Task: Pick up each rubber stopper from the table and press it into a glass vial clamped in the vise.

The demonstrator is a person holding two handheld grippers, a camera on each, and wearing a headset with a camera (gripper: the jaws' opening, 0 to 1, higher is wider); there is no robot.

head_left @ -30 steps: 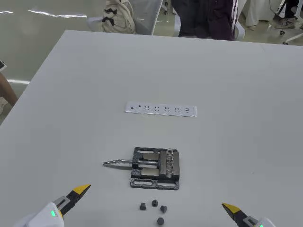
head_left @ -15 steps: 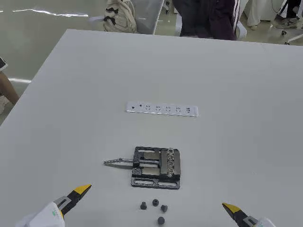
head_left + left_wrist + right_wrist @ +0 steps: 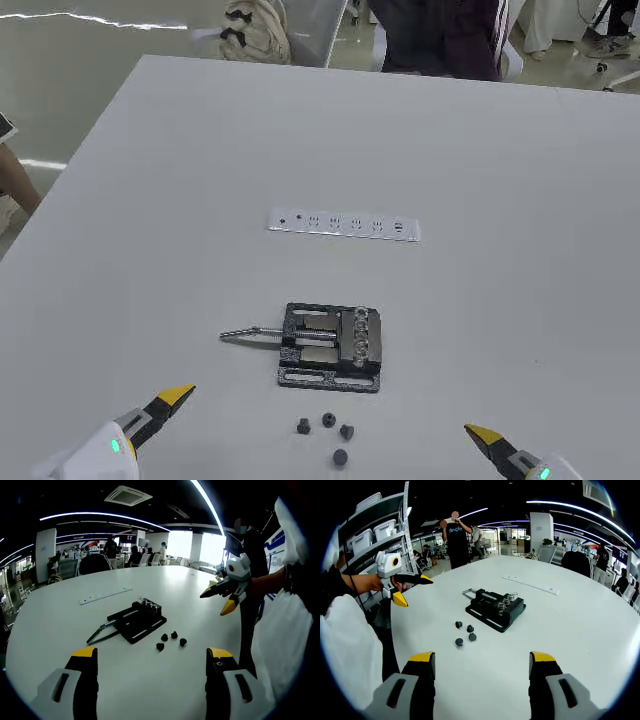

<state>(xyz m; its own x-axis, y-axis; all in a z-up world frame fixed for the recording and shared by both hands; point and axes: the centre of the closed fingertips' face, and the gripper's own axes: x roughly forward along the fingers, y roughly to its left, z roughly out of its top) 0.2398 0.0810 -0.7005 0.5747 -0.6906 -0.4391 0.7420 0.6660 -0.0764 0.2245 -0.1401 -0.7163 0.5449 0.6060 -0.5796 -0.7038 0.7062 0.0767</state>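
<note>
Vise (image 3: 318, 345): dark metal, rough speckled matt finish. Screw handle (image 3: 250, 334) projecting from the vise: bright polished metal. Vials (image 3: 360, 335) in the vise: clear glossy glass. Stoppers (image 3: 329, 420) before the vise: dark matt rubber. Power strip (image 3: 343, 225) beyond the vise: smooth white plastic. Table (image 3: 480, 180): smooth matt white.

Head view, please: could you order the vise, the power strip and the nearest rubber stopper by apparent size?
1. vise, largest in area.
2. power strip, longer but thin, and farther from the camera, so this ranking is unsure.
3. rubber stopper, plainly smallest.
</note>
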